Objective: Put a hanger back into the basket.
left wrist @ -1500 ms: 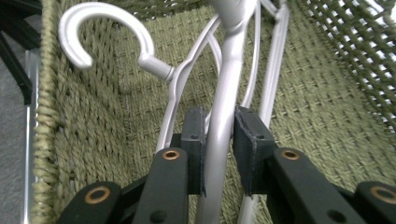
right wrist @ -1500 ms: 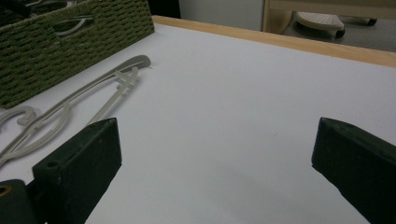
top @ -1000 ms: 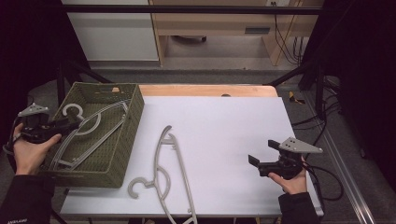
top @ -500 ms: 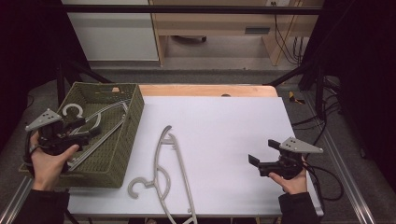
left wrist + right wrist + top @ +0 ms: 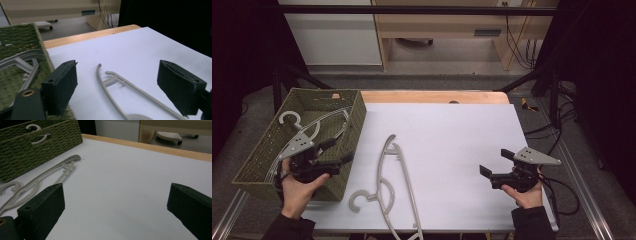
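Observation:
A green woven basket (image 5: 354, 117) stands at the table's left, with a pale grey hanger (image 5: 312, 129) lying inside it. On the white table just right of the basket lie grey hangers (image 5: 388, 182), overlapped, with a hook toward the near edge. My left gripper (image 5: 340, 152) hovers over the basket's near right corner and points toward those hangers (image 5: 112, 79). Its jaws have just been opening and stand wide with nothing between them. My right gripper (image 5: 495, 162) rests open near the table's front right, aimed left toward the hangers (image 5: 53, 171) and the basket (image 5: 47, 147).
The white table top (image 5: 452, 135) ends in a wooden strip (image 5: 432, 96) at the far edge. Cables trail off the table's right side. A pale cabinet and wooden furniture stand on the floor beyond the table.
My left hand has moved right from the basket's left side to its near right corner. The hanger it was at now lies in the basket. The right hand has stayed put.

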`<state>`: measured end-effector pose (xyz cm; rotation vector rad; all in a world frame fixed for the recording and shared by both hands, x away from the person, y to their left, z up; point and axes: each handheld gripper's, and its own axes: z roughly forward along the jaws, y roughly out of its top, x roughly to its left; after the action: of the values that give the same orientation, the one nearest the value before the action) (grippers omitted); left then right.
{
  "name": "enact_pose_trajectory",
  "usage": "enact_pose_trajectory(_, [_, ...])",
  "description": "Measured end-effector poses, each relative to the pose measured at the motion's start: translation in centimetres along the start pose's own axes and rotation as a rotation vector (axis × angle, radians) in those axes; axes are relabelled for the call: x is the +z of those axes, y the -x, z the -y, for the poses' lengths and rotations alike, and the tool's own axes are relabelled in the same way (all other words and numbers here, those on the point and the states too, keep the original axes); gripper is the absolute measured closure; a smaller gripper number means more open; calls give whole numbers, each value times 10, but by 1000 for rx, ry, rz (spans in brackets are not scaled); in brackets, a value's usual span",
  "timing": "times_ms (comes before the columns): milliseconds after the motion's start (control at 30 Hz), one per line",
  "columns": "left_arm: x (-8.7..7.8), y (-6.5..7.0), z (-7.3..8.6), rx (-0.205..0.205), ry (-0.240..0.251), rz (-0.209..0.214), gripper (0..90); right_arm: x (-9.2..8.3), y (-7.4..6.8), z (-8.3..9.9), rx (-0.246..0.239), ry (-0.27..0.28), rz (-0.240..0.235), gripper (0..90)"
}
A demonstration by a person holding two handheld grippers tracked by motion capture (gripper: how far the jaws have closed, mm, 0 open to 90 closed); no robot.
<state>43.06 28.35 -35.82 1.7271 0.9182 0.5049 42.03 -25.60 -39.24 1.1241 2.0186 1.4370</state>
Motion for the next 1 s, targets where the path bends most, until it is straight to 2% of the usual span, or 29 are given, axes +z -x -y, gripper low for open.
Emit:
enact_pose_trajectory(400, [31, 34, 14, 53, -70, 57, 162, 0, -2, -1, -2, 1, -5, 18])
enact_pose_trajectory(500, [41, 41, 19, 72, -104, 67, 163, 0, -3, -1, -1, 2, -8, 18])
enact_pose_trajectory(667, [55, 49, 30, 82, -160, 83, 183, 1, -4, 0, -5, -1, -8, 18])
enact_pose_trajectory(867, [75, 54, 46, 90, -251, 61, 239, 1, -4, 0, -6, -3, -10, 18])
enact_pose_trajectory(967, [87, 51, 54, 81, -301, 20, 265, 3, -5, 0, -7, -4, -11, 18])
enact_pose_trajectory(1000, [91, 49, 57, 63, -314, 6, 270, 3, -4, 0, -12, -8, -14, 18])
